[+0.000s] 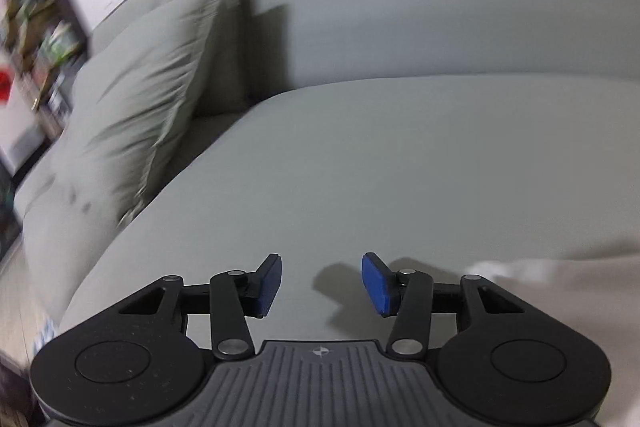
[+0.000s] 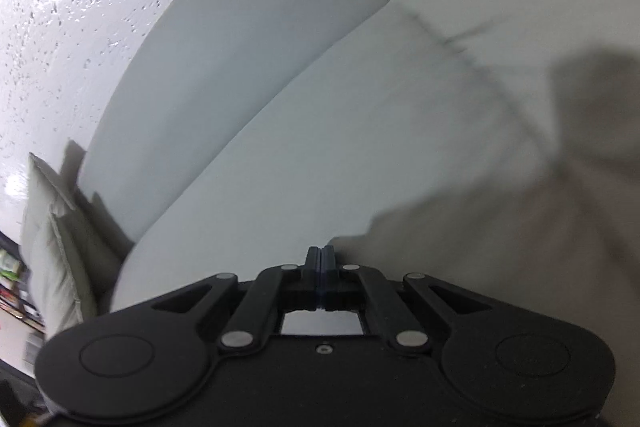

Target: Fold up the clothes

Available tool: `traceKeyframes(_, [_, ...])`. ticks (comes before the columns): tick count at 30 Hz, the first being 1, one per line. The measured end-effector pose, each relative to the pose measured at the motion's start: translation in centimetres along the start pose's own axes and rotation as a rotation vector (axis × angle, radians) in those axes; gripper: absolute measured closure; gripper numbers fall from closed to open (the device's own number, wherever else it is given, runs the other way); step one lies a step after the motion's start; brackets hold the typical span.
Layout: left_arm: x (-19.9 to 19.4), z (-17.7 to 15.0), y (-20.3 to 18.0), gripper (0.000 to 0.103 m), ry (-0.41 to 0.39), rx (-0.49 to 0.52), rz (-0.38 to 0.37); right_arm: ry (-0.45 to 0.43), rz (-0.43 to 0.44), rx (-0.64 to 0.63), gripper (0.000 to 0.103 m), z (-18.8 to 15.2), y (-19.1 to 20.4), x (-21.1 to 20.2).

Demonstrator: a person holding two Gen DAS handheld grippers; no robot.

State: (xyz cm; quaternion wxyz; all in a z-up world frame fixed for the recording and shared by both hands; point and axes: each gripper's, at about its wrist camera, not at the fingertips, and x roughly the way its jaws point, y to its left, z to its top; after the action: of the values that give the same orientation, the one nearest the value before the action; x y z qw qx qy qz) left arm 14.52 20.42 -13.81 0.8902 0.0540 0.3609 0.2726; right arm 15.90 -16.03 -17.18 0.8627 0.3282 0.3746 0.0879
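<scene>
Left wrist: grey sofa seat [image 1: 400, 155], pillow [image 1: 136, 99].

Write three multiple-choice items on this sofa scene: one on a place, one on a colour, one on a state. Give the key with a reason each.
1. Where does the throw pillow sit relative to the seat cushion in the left wrist view?
A. To its left, leaning by the backrest
B. In the middle of it
C. On the floor in front

2. What colour are the pads of the left tongs?
A. Red
B. Blue
C. Yellow

3. How do the right tongs stand?
A. Wide open
C. Clamped around a pillow
B. Shut, pads together

Key:
1 A, the pillow stands at the left end of the sofa, off the cushion.
2 B, both pads show blue faces.
3 B, the two fingers meet with no gap; the pale garment lies to their right, and no cloth shows between them.
</scene>
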Motion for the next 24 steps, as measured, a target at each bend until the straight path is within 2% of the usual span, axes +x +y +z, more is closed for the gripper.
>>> traceKeyframes(2, [-2.3,-0.5,1.8,0.055,-0.018,-0.017,-0.046,0.023,0.011,-0.058,0.095,-0.6,1.2,-1.8])
traceKeyframes(5, [-7.1,-2.5,3.0,0.048,-0.045,0.003,-0.222,0.077,0.063,-0.172,0.089,-2.1,3.6,-4.7])
traceKeyframes(7, [-10.5,-4.7,2.6,0.048,-0.072,0.059,-0.315,0.114,0.106,-0.263,0.08,-3.3,5.4,-6.7])
traceKeyframes(8, [-12.0,-5.8,2.0,0.048,-0.094,0.112,-0.339,0.135,0.143,-0.336,0.08,-4.5,6.8,-7.7])
traceKeyframes(11, [-14.6,-8.9,-1.5,0.047,-0.156,0.325,-0.335,0.201,0.222,-0.524,0.08,-8.3,9.9,-9.1])
traceKeyframes(14, [-14.6,-10.8,-3.8,0.046,-0.101,0.492,-0.283,0.255,0.197,-0.761,0.08,-12.6,11.4,-9.6])
traceKeyframes(16, [-15.3,-11.4,-2.9,0.047,-0.065,0.516,-0.259,0.277,0.153,-0.937,0.079,-15.1,11.6,-10.6])
traceKeyframes(19, [-17.1,-12.3,0.4,0.046,0.027,0.513,-0.318,0.266,0.103,-1.101,0.073,-16.9,10.0,-15.0])
traceKeyframes(20, [-17.8,-12.6,1.5,0.046,0.027,0.492,-0.339,0.284,0.093,-1.092,0.072,-16.8,9.1,-16.2])
traceKeyframes(22, [-19.5,-12.6,3.0,0.042,-0.061,0.419,-0.367,0.301,0.1,-1.032,0.061,-16.3,7.7,-17.8])
traceKeyframes(24, [-20.1,-12.4,3.4,0.038,-0.135,0.345,-0.36,0.252,0.13,-0.937,0.061,-15.3,6.8,-18.7])
